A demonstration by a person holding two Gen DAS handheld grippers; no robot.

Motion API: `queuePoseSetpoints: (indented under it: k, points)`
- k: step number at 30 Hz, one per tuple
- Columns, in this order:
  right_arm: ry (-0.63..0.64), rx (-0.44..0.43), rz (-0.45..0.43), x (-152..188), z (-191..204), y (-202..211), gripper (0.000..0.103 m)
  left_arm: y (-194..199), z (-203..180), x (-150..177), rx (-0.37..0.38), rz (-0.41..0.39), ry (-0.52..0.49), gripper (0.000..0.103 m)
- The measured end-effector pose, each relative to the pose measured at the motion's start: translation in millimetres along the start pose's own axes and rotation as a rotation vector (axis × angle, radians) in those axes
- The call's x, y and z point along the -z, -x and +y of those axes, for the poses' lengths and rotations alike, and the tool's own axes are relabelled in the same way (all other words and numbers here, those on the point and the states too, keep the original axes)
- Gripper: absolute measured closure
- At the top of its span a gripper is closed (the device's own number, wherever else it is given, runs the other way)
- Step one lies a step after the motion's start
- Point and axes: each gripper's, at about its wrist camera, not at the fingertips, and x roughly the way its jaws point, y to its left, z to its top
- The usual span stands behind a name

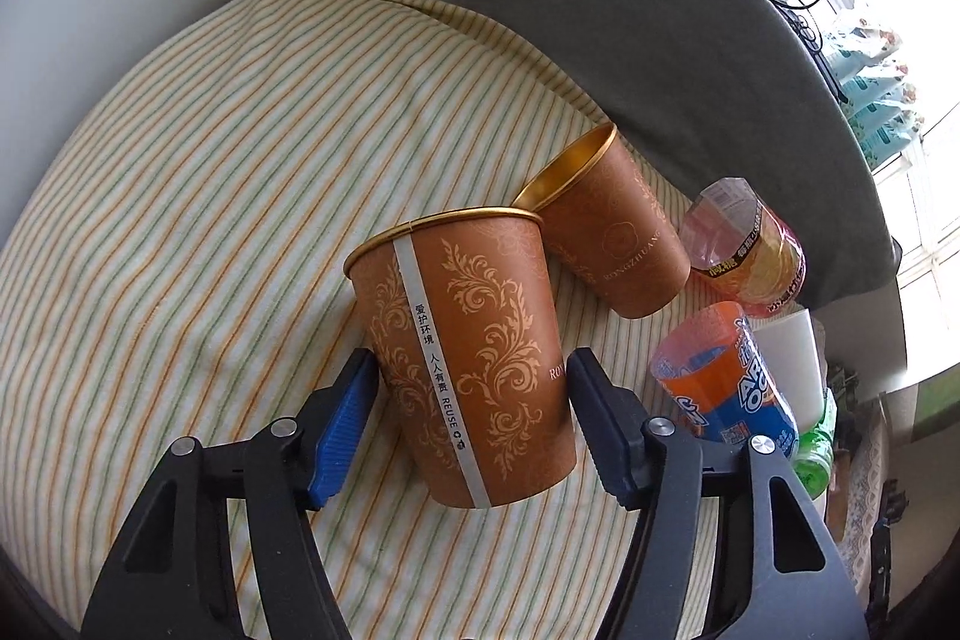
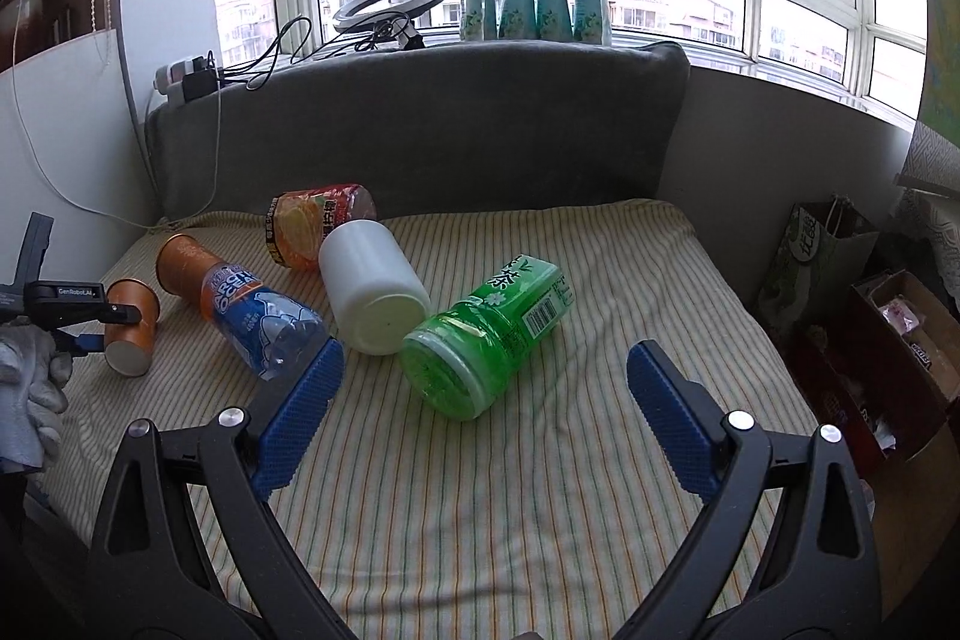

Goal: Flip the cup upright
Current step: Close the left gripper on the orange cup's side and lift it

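A brown paper cup with gold leaf pattern (image 1: 474, 358) sits between the fingers of my left gripper (image 1: 471, 430), mouth up and tilted; the pads stand at its sides and I cannot tell whether they press it. In the right wrist view the same cup (image 2: 129, 334) is tilted in the left gripper (image 2: 114, 319) at the far left. A second brown cup (image 1: 612, 232) lies on its side behind it, also in the right wrist view (image 2: 186, 265). My right gripper (image 2: 486, 400) is open and empty above the striped cushion (image 2: 540, 490).
Cut plastic cups lie on their sides: orange-blue (image 2: 264, 316), white (image 2: 375, 292), green (image 2: 486, 334), red-orange (image 2: 318, 229). A grey backrest (image 2: 420, 124) stands behind, with cables and pouches on the sill. Boxes and a bag (image 2: 870, 328) stand at right.
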Motion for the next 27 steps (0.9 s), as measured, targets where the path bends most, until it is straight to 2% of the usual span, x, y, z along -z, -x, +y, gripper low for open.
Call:
queuePoseSetpoints:
  k: [19,27]
  points:
    - [-0.022,0.008,-0.001,0.6,-3.6,0.4,0.006,9.3,5.5,10.3,0.054,0.012,0.017,0.042]
    - [-0.013,-0.008,0.001,2.6,2.2,-1.0,0.006,21.6,-15.6,31.6,0.093,0.032,-0.040,0.042]
